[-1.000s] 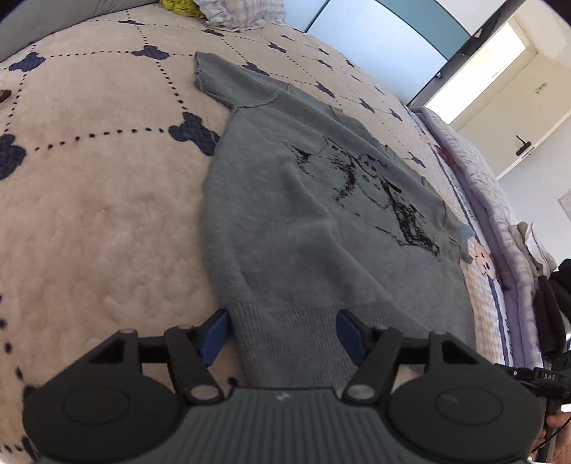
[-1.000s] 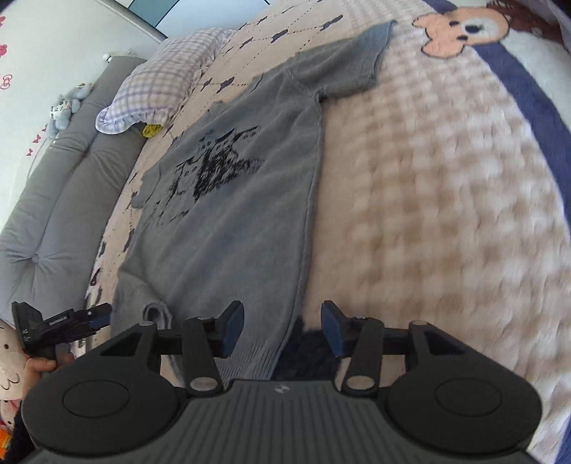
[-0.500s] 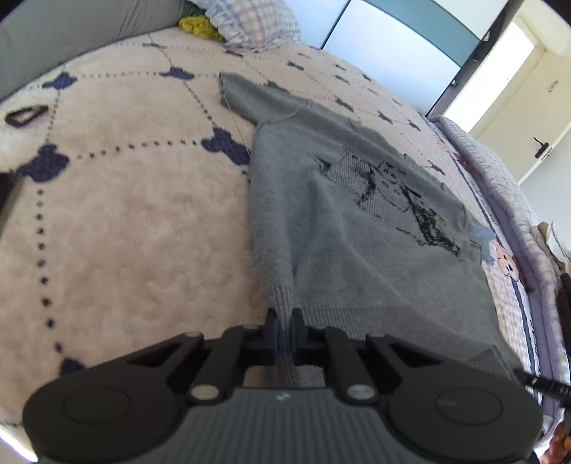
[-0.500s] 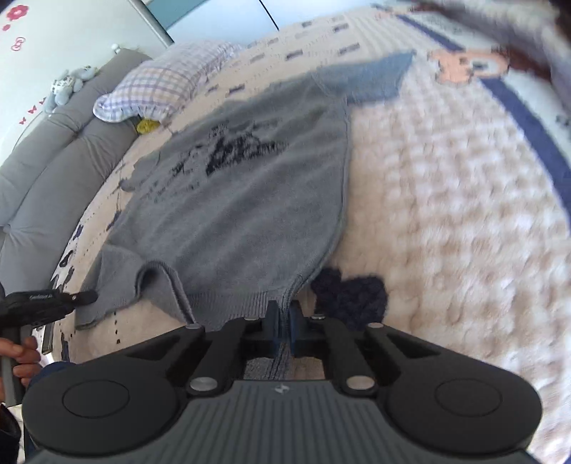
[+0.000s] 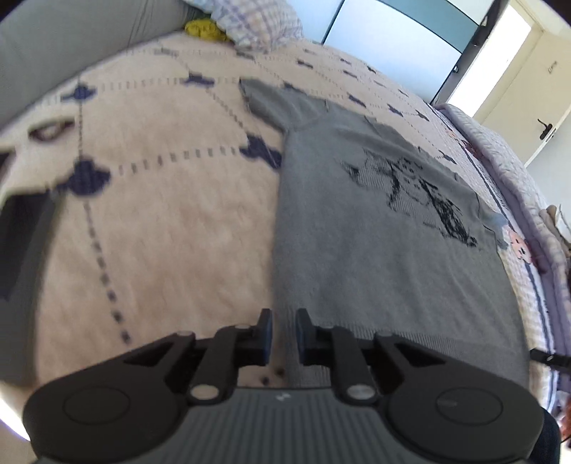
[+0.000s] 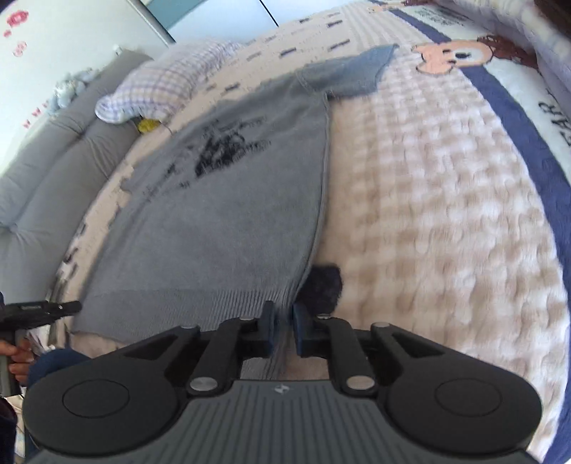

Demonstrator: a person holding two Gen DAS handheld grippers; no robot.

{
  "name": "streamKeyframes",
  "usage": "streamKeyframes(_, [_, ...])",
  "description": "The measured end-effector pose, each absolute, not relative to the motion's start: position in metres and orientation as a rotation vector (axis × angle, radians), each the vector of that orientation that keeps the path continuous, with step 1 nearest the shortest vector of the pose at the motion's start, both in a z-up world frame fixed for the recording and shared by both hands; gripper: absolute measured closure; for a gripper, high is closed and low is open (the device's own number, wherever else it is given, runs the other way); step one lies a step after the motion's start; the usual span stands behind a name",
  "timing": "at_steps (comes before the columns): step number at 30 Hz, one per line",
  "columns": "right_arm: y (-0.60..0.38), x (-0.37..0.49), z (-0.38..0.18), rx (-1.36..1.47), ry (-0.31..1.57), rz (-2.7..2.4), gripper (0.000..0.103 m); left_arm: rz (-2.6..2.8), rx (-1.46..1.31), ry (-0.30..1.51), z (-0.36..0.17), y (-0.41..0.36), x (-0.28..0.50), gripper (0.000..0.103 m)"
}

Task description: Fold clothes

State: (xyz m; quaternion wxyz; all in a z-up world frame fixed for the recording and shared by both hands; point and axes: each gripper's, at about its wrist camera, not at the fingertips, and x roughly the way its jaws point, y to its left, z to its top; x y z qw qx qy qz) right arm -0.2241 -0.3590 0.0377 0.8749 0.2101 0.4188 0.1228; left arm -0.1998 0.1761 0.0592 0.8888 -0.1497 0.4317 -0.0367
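Readable writing first: on the white border of the bedspread (image 6: 446, 221), past the blue band at the right wrist view's edge, big dark letters "EAR" run off frame; there is smaller print near the top, too blurred to read. A pink cartoon bear face (image 6: 449, 57) sits on that border.

One grey knitted sweater (image 5: 374, 228) lies flat on the bed, short sleeves spread, a black-and-white knitted picture (image 5: 417, 196) on its chest, ribbed hem nearest both cameras.

Two tongs are in play. The left tongs (image 5: 283, 337) are slightly parted, blue pads either side of the hem's left corner, a gap showing, so not clamped. The right tongs (image 6: 282, 330) are slightly parted too, straddling the hem's right corner with the knit between the pads; whether they pinch it, I cannot tell.

Around: one checked pillow (image 6: 157, 85) at the head of the bed, one yellow item (image 5: 205, 30) beside it, a grey padded headboard (image 6: 46, 171), a pale plush toy (image 6: 69, 91) on top of it. A door with a dark handle (image 5: 546, 128) stands beyond. Dark blue bow motifs dot the cover; one (image 6: 323, 285) lies right by the right tongs.
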Motion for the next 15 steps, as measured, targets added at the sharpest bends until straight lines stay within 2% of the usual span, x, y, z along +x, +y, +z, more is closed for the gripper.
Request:
streamKeyframes(1, [-0.366, -0.218, 0.043, 0.429, 0.858, 0.239, 0.064, -0.068, -0.3, 0.879, 0.066, 0.18, -0.194, 0.083])
streamKeyframes(2, [-0.373, -0.212, 0.048, 0.42, 0.842, 0.223, 0.062, -0.067, -0.294, 0.866, 0.071, 0.183, -0.183, 0.076])
streamKeyframes(4, [-0.387, -0.194, 0.058, 0.405, 0.813, 0.192, 0.062, -0.064, -0.283, 0.842, 0.081, 0.189, -0.16, 0.065])
streamKeyframes(6, [-0.399, -0.162, 0.068, 0.391, 0.79, 0.175, 0.062, -0.084, -0.229, 0.822, 0.089, 0.186, -0.125, 0.063])
streamKeyframes(8, [-0.402, -0.121, 0.078, 0.334, 0.774, 0.171, 0.062, -0.131, -0.153, 0.81, 0.098, 0.175, -0.081, 0.055])
streamKeyframes(12, [-0.395, -0.026, 0.093, 0.168, 0.761, 0.22, 0.062, -0.182, 0.006, 0.764, 0.11, 0.144, 0.014, 0.05])
streamKeyframes(15, [-0.384, 0.047, 0.096, 0.075, 0.766, 0.269, 0.062, -0.23, 0.172, 0.725, 0.11, 0.113, 0.084, 0.042])
